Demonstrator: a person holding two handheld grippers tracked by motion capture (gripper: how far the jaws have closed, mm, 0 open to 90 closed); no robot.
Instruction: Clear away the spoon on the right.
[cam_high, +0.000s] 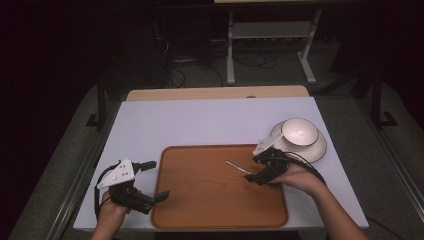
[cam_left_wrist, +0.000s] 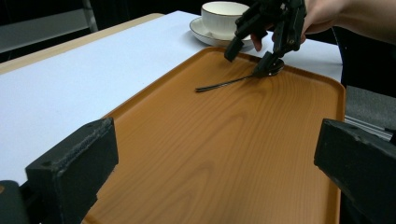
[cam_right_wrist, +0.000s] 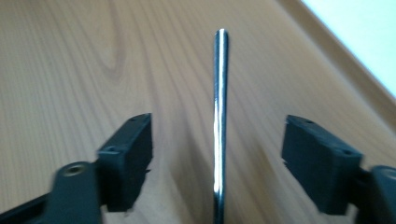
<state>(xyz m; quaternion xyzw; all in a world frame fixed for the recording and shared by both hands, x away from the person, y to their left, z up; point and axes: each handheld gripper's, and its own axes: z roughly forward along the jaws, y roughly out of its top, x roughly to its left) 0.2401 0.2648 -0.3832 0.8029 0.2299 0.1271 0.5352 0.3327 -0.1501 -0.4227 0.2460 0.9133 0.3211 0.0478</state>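
Observation:
A metal spoon (cam_high: 237, 166) lies on the brown wooden tray (cam_high: 200, 205), near its far right side. My right gripper (cam_high: 254, 170) hovers low over the spoon's bowl end, open, one jaw on each side of the handle. In the right gripper view the spoon handle (cam_right_wrist: 219, 116) runs up the gap, and neither pad touches it. The left gripper view shows the right gripper (cam_left_wrist: 250, 60) tilted down over the spoon (cam_left_wrist: 224, 84). My left gripper (cam_high: 156, 180) rests at the tray's left edge, open and holding nothing; its jaws frame the tray (cam_left_wrist: 210, 140).
A white cup (cam_high: 299, 132) sits on a white saucer (cam_high: 320, 149) just beyond the tray's far right corner, close behind my right hand. The tray rests on a white board (cam_high: 200, 120) covering the table. Dark floor and a metal stand lie beyond the far edge.

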